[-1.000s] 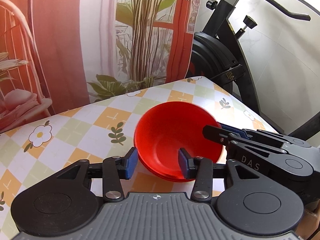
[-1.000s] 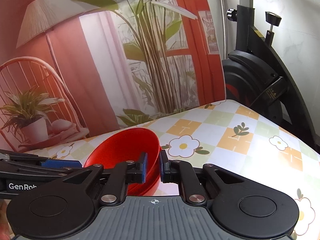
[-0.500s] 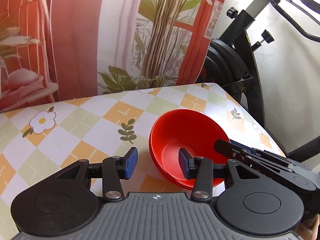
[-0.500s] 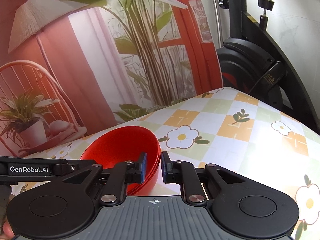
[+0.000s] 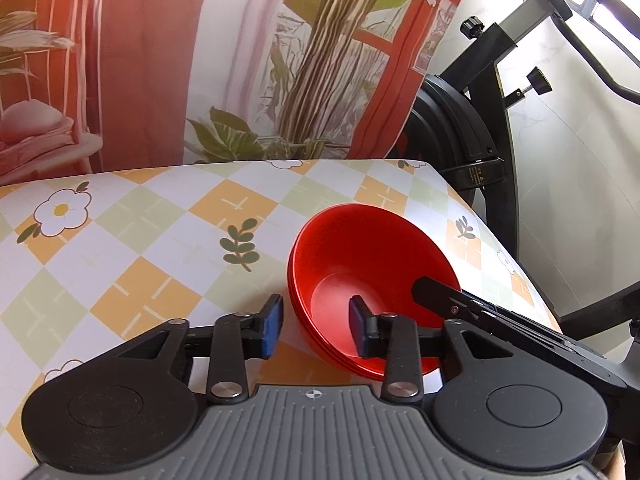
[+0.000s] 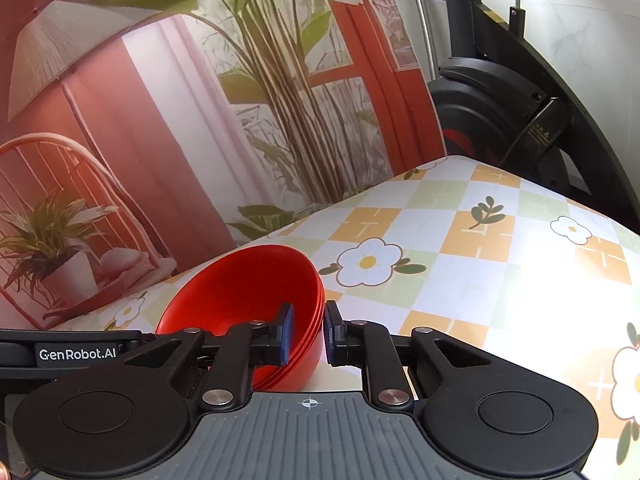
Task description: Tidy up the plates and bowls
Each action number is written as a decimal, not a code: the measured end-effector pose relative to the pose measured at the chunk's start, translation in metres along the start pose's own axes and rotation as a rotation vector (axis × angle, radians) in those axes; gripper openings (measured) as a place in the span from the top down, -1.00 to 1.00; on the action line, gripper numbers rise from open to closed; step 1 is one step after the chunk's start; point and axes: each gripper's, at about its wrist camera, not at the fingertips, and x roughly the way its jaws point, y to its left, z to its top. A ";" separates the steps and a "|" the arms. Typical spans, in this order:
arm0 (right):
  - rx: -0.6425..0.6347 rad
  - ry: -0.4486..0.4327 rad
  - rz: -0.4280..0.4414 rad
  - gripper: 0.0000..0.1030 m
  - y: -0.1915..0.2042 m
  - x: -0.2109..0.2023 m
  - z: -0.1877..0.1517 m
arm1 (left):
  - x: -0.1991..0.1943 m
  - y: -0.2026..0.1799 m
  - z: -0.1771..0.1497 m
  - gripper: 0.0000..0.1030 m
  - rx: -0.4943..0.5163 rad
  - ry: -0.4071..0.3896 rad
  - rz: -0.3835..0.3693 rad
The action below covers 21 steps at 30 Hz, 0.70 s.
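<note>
Checkered tablecloth [image 5: 168, 240]: right gripper [image 6: 308, 334] seemingly clamps stacked red bowls' [image 5: 360, 264] rim; left gripper [image 5: 316, 326] spread astride.

Counts: three nested bowls, two grippers, one table, one bike.

Red bowls [image 5: 372, 256]: three rims show stacked one in another, so three bowls in a single stack, near the table's [image 5: 140, 248] right edge; whether more lie inside cannot be told. Grippers: two, the left [image 5: 316, 330] and the right [image 6: 307, 334], each with two blue-padded fingers, four pads in all. One table carries the stack, its cloth printed with flowers and leaf sprigs. One black exercise bike [image 5: 464, 128] stands past the table's far right corner. One printed backdrop [image 6: 200, 100] hangs behind the far edge, picturing one lamp, one chair and one potted plant.
</note>
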 end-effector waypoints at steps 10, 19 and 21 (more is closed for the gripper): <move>0.028 -0.002 0.016 0.74 0.005 -0.013 -0.005 | -0.018 -0.002 -0.005 0.38 0.008 -0.002 0.007; 0.021 -0.021 0.028 0.74 0.021 -0.047 -0.006 | -0.056 -0.005 -0.015 0.38 0.024 -0.031 0.001; 0.019 -0.027 0.035 0.75 0.027 -0.056 -0.007 | -0.067 -0.005 -0.019 0.38 0.024 -0.046 -0.001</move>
